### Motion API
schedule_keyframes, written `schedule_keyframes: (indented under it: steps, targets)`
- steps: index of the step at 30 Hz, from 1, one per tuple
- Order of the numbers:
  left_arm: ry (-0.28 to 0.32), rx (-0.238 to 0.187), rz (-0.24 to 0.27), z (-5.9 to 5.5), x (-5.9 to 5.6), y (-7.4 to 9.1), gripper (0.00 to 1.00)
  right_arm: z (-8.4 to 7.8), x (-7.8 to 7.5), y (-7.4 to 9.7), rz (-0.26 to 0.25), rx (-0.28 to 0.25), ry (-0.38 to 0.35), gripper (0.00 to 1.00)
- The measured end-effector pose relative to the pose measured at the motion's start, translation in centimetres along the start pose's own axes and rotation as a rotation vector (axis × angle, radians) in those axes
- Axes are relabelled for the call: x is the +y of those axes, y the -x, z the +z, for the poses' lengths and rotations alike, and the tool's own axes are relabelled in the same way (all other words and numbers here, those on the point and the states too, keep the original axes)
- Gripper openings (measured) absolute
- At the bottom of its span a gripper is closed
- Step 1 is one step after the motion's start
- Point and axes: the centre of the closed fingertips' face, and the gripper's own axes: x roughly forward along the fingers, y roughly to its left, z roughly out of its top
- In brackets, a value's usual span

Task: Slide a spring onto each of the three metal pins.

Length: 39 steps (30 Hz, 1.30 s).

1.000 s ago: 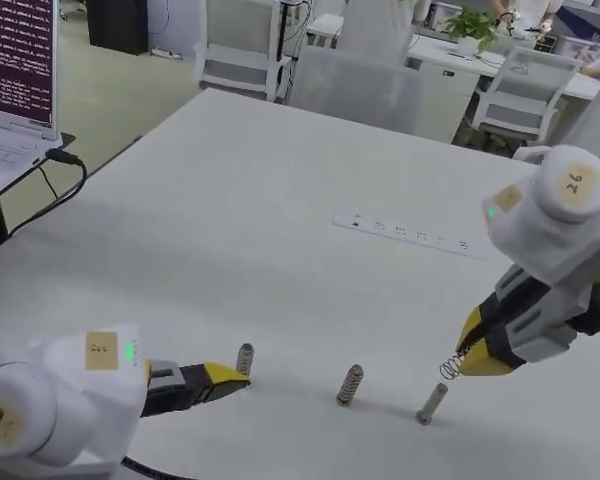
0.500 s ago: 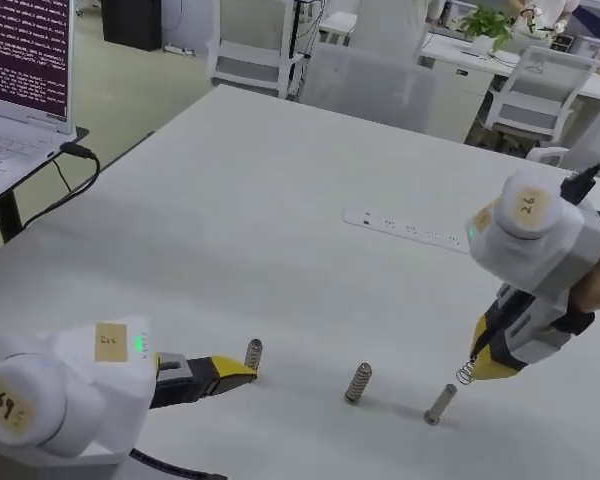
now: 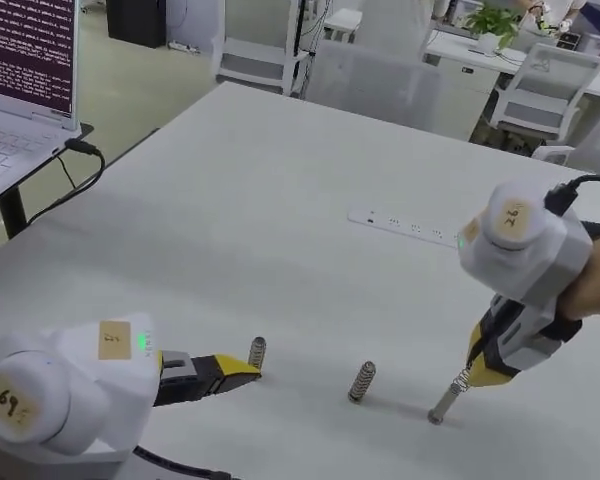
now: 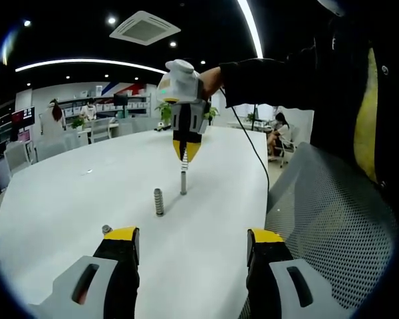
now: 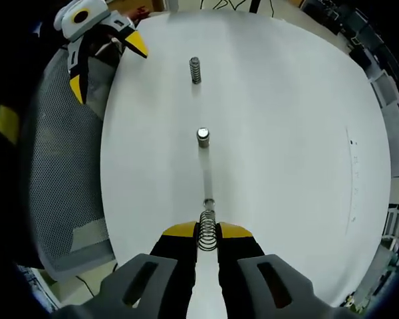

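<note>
Three metal pins stand in a row near the table's front edge. The left pin (image 3: 257, 352) and the middle pin (image 3: 361, 381) each carry a spring. The right pin (image 3: 441, 403) is bare and leans slightly. My right gripper (image 3: 488, 372) is shut on a small spring (image 3: 462, 381) just above it. In the right gripper view the spring (image 5: 207, 229) sits between the jaws, its lower end meeting the top of the right pin (image 5: 206, 179). My left gripper (image 4: 194, 242) is open and holds nothing; it rests low beside the left pin (image 4: 106, 229).
A white power strip (image 3: 405, 226) lies flat on the white table (image 3: 230, 200) beyond the pins. A laptop (image 3: 25, 80) with a cable stands on a side desk at far left. Office chairs (image 3: 525, 95) line the table's far edge.
My right gripper has come down and slightly left with the spring, from above and right of the right pin to its top. The left gripper has stayed put. The head camera shifted.
</note>
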Motion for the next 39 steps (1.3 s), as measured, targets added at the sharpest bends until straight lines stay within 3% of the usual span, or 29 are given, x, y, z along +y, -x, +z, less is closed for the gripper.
schedule_keyframes:
  steps: [23, 39]
  targets:
    - [0.003, 0.006, -0.003, -0.3, 0.0, -0.1, 0.59, -0.1, -0.3, -1.4, 0.021, 0.005, -0.022, 0.08]
    - [0.003, 0.009, -0.005, -0.2, -0.1, 0.0, 0.58, -0.1, 0.1, -4.0, 0.039, 0.025, -0.025, 0.09]
